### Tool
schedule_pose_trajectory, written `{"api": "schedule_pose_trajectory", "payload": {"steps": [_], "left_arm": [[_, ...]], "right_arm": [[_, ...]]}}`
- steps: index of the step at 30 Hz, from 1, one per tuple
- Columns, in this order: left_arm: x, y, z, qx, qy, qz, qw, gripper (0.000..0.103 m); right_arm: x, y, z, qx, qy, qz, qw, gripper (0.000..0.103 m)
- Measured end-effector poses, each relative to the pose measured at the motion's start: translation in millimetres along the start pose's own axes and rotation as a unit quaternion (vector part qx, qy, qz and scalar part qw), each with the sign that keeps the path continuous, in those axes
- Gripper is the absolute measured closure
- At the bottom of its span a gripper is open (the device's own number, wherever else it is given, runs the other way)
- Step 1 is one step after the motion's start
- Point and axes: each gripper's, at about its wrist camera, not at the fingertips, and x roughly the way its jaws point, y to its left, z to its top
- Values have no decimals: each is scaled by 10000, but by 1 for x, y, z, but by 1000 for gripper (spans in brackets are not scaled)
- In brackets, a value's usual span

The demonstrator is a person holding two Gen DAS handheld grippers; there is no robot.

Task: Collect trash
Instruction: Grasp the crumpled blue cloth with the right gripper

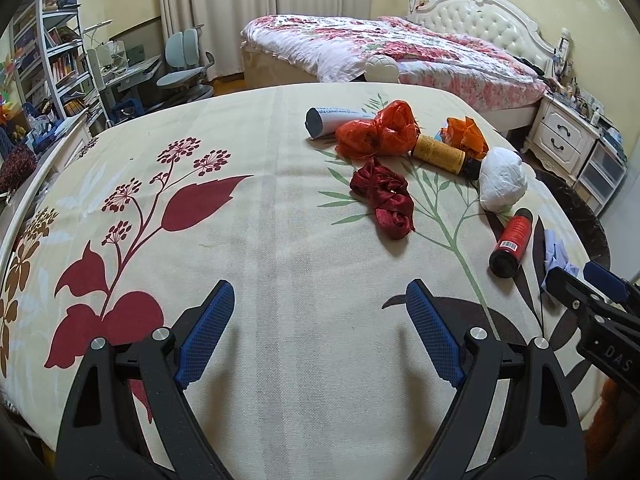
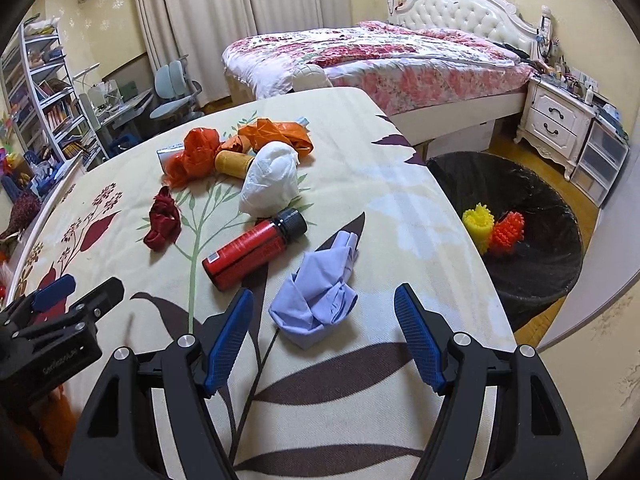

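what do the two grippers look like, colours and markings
Both match: the left gripper and right gripper have black angular frames with cut-out slots, round silver pivot bolts, and blue fingers with a fine diamond-grid texture. Seen from the side, the right gripper's black body carries pale lettering. No cables, hands or sleeves show.

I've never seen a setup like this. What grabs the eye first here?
Probably the litter heaped on the flower-print cloth: orange plastic bags, a white wad and a red bottle lying on its side. Nearer, a crumpled pale blue cloth lies ahead of the right gripper, its blue fingers open. A black-lined bin beside the table holds yellow and orange spiky things.
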Motion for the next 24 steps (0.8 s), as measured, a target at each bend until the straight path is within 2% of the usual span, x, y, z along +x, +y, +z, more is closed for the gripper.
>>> {"api": "schedule_pose_trajectory", "payload": {"steps": [2,6,8,14,16,18,23,24], "left_arm": [[0,0,0,-1,-1,-2,10000,18],[0,-1,-1,23,7,-3,10000,18],[-1,-2,-2,37,-2,4,10000,18],[-2,-6,-2,71,-9,-10,10000,18],[-2,-7,-2,86,-15,-21,10000,18],[-1,-10,-1,122,-24,-27,9999,18],[-1,-14,-1,196,-47,-16,9998,18],[-1,-15,-1,201,-52,-19,9998,18]], "right_arm": [[6,0,1,-6,15,-104,9999,33],[13,-7,-2,49,187,-101,9998,51],[12,-10,-3,30,179,-134,9997,55],[6,-24,-3,48,156,-187,9997,55],[4,-28,-2,129,164,-133,9997,53],[2,-30,-1,222,125,-48,9997,46],[6,-25,5,134,30,-76,9999,46],[8,-24,5,89,49,-94,9999,51]]}}
